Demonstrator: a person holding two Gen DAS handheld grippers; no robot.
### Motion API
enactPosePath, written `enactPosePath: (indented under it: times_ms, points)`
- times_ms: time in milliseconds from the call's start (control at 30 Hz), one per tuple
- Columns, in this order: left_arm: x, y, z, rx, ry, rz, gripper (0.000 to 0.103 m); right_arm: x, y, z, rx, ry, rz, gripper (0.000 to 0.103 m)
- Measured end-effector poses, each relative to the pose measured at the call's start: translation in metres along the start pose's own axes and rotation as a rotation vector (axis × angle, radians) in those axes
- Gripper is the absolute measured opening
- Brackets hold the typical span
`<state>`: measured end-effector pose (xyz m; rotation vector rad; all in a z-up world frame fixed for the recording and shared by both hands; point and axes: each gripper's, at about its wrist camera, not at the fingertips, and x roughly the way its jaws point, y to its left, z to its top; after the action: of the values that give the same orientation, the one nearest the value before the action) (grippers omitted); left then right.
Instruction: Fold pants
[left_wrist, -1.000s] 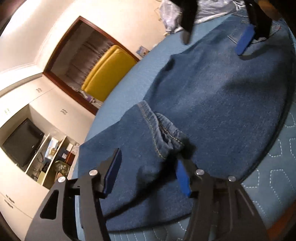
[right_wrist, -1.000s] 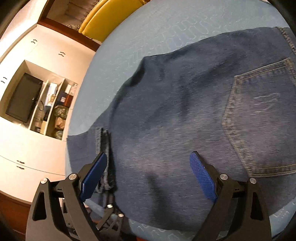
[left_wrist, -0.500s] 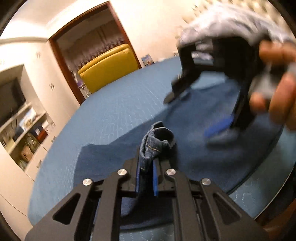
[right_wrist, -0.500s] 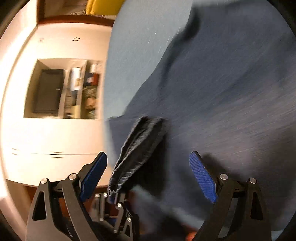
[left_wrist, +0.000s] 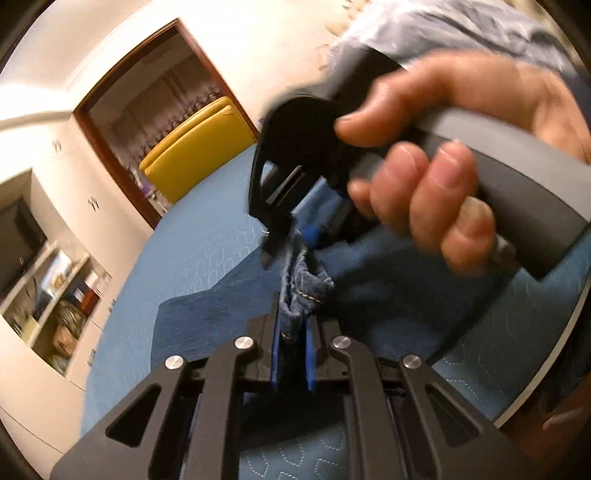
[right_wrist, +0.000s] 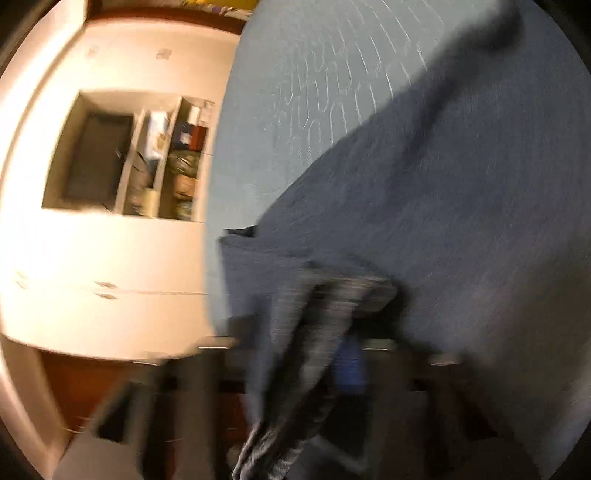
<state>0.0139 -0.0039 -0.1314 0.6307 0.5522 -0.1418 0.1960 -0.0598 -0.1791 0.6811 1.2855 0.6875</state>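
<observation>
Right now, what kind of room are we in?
Likely a bedroom at home: jeans lie on a blue quilted bedspread, white built-in cabinets hold a TV and cluttered shelves, and a doorway shows a yellow sofa beyond.

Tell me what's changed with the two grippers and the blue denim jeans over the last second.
The left gripper closed on a bunched hem of the blue denim jeans and lifted it. The right gripper, held by a hand, swept across from the back pocket to that same bunch; its jaws are closing around it. The jeans' body stays spread on the blue quilted bed.
</observation>
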Motion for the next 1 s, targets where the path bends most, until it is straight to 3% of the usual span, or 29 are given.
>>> enactPosePath:
  times_ms: [100,167,367,467,800,900,967,1000]
  points:
    - [0.008,-0.026,0.008,0.057,-0.006,0.002,0.01,-0.026,-0.003,0.0,-0.108,-0.059,-0.068,0.013]
    - [0.014,-0.041,0.012,0.088,-0.009,-0.017,0.01,-0.043,-0.017,0.003,-0.11,-0.076,-0.086,0.013]
    - [0.043,-0.093,0.019,0.172,0.045,-0.069,0.01,-0.051,-0.052,0.009,-0.101,-0.038,-0.131,0.014]
    - [0.046,-0.096,0.018,0.172,0.05,-0.051,0.01,-0.051,-0.061,0.012,-0.076,-0.032,-0.108,0.015]
    - [0.05,-0.102,0.033,0.178,0.026,-0.048,0.011,-0.067,-0.057,0.016,-0.134,-0.072,-0.159,0.012]
    - [0.059,-0.099,0.027,0.156,0.036,-0.064,0.018,-0.063,-0.066,0.015,-0.124,-0.063,-0.197,0.013]
    - [0.051,-0.088,0.027,0.105,0.012,-0.105,0.046,-0.069,-0.06,0.012,-0.156,-0.1,-0.239,0.025]
    - [0.042,-0.078,0.027,0.051,-0.016,-0.122,0.07,-0.072,-0.056,0.009,-0.177,-0.12,-0.273,0.033]
